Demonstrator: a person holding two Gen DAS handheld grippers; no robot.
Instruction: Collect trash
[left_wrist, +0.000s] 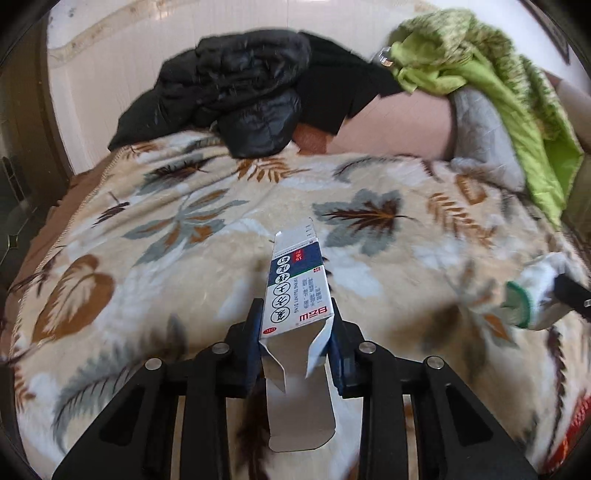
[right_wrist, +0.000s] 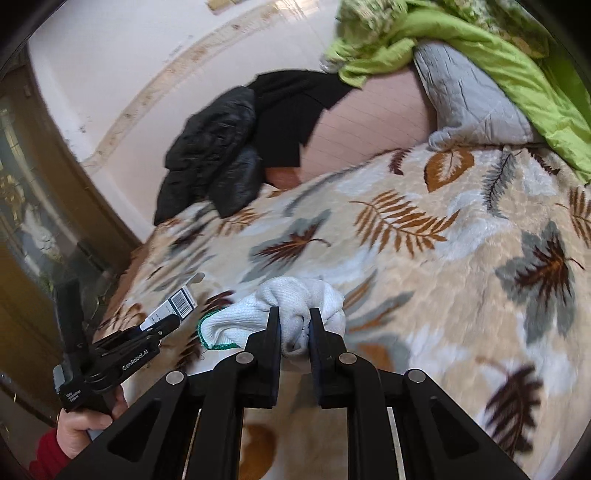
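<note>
Left wrist view: the left gripper (left_wrist: 295, 325) pinches an opened medicine carton (left_wrist: 295, 291) by its sides. The carton's long axis runs straight away from the jaws, far end over the leaf-patterned blanket (left_wrist: 155, 236). At the far right, the bundled white glove (left_wrist: 532, 291) sits in the other gripper.

Right wrist view: the right gripper (right_wrist: 293, 325) is clamped on the white knit glove (right_wrist: 295, 295), green-edged cuff pointing left. The carton (right_wrist: 173, 302) lies near-left, held just beside it.
</note>
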